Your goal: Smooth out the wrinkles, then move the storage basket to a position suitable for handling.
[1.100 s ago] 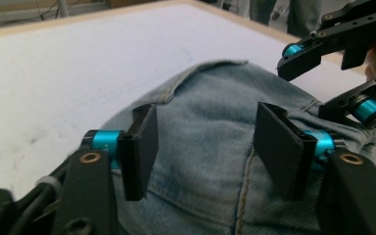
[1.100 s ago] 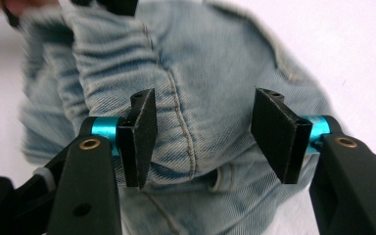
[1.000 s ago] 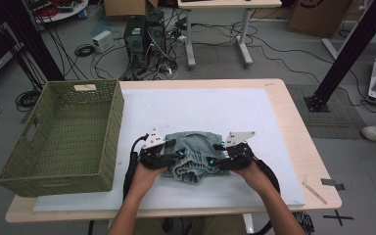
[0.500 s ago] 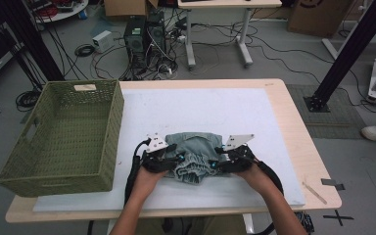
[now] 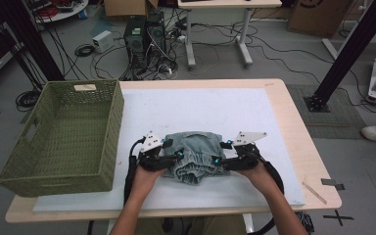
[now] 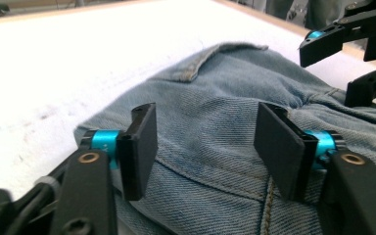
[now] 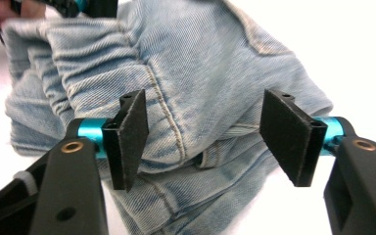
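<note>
A folded light-blue denim garment (image 5: 194,155) lies on the white mat (image 5: 210,110) near the table's front edge. My left gripper (image 5: 175,157) sits at its left side and my right gripper (image 5: 219,160) at its right side, each in one of the person's hands. In the left gripper view the jaws (image 6: 210,147) stand apart over the denim (image 6: 215,112), pads off the cloth. The right gripper (image 7: 208,142) likewise straddles a fold of the denim (image 7: 176,88) without pressing it. Both pairs of jaws have just been opening.
A green woven basket (image 5: 63,132) stands at the table's left, close beside the left hand. The wooden table edge (image 5: 301,142) runs along the right of the mat. A wooden stick (image 5: 315,193) lies at the front right corner.
Both hands have stayed at the sides of the denim. The garment lies where it was, and the right hand has shifted only slightly.
</note>
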{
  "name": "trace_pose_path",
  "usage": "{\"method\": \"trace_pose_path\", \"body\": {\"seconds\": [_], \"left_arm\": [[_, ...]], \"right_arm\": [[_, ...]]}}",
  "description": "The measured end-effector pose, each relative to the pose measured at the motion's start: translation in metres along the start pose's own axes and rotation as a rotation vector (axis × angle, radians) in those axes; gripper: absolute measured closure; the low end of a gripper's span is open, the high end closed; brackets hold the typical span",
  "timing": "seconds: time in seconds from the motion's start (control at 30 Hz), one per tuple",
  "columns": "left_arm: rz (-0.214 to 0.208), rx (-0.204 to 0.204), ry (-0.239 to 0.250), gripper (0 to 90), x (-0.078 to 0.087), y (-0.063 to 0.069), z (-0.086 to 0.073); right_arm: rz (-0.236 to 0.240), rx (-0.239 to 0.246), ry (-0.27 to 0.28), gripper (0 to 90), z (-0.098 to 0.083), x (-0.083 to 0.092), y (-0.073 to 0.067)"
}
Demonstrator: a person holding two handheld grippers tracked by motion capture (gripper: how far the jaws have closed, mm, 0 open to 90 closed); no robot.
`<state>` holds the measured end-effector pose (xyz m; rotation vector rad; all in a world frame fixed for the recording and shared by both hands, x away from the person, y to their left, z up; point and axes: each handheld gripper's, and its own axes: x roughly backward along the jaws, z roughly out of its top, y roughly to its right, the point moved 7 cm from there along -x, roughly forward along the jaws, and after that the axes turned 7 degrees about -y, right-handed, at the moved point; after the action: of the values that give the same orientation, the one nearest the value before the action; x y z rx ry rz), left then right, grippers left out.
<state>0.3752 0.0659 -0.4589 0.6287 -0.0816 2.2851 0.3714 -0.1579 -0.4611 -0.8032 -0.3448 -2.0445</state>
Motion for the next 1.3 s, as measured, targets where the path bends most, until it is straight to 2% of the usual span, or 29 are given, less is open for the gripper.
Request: {"method": "trace_pose_path", "body": {"seconds": [0.23, 0.33, 0.57, 0.77, 1.3], "left_arm": [[0.009, 0.002, 0.039, 30.4, 0.007, 0.000, 0.009], [0.012, -0.002, 0.058, 29.0, 0.012, 0.001, 0.015], [0.020, -0.024, 0.079, 28.3, 0.021, 0.005, 0.027], [0.032, -0.029, 0.095, 28.3, 0.026, 0.006, 0.033], [0.036, -0.027, 0.103, 28.3, 0.030, 0.006, 0.033]], "right_arm": [[-0.026, -0.010, 0.059, 27.9, 0.005, 0.011, 0.003], [-0.050, -0.020, 0.077, 21.8, 0.006, 0.016, 0.005], [-0.085, -0.010, 0.107, 21.3, 0.005, 0.030, 0.009], [-0.097, -0.007, 0.117, 21.3, 0.003, 0.037, 0.012], [-0.112, -0.007, 0.118, 21.3, 0.002, 0.040, 0.014]]}}
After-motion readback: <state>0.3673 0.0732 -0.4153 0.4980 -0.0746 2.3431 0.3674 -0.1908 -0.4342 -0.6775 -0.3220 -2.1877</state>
